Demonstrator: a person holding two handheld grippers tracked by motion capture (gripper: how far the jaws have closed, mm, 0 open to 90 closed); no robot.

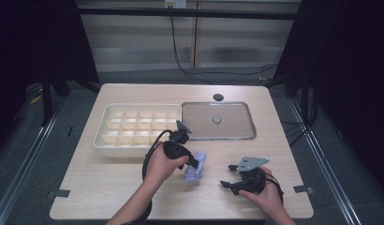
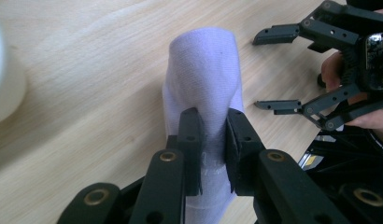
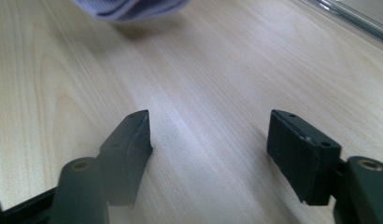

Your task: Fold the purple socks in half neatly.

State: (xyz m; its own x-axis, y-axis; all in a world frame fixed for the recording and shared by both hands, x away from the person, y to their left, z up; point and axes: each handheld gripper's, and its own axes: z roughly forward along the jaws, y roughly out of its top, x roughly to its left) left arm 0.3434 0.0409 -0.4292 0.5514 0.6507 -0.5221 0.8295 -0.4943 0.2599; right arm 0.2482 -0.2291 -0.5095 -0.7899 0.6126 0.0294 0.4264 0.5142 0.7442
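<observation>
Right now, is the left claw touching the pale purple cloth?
Touching. The left gripper view shows the left claw closed on the pale purple cloth, both jaws pressing its fabric.

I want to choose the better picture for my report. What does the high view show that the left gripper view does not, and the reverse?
High view: the divided white tray, the clear lid beside it, and both forearms coming in at the bottom.

Left gripper view: the left gripper seen close, its jaws pinched on the cloth's middle.

Both: the lavender cloth, the wooden table, and the right gripper with its jaws apart and nothing between them.
</observation>
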